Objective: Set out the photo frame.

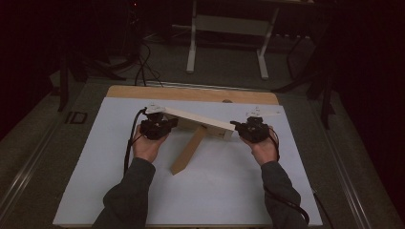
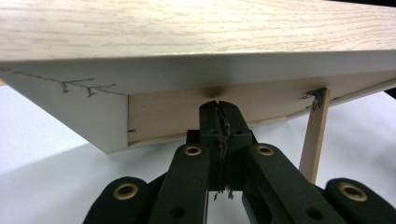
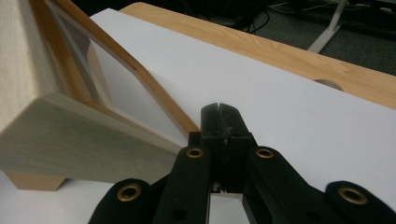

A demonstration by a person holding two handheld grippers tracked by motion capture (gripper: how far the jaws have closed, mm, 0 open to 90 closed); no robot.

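- I have the left gripper (image 1: pixel 168 125) at the left end of the wooden board (image 1: pixel 198 119), my left hand (image 1: pixel 146 145) on the near side of that end.
- In the left gripper view its jaws are pressed together with nothing between them, the tips just under the board's (image 2: pixel 196 32) pale front edge; I cannot tell whether they touch it.
- The right gripper (image 1: pixel 237 125) sits at the board's right end, my right hand (image 1: pixel 264 149) on the near side of it.
- In the right gripper view its jaws are also closed and empty, pointing past the board's end (image 3: pixel 79 140) out over the white sheet (image 3: pixel 280 107).
- The board lies raised and slanted above the white surface (image 1: pixel 215 191), running between the two grippers.
- A wooden leg (image 1: pixel 187 152) slopes from under the board's middle down toward me and rests on the sheet.
- From the left gripper I see a thin wooden strut (image 2: pixel 315 140) standing under the board to the right of the jaws.
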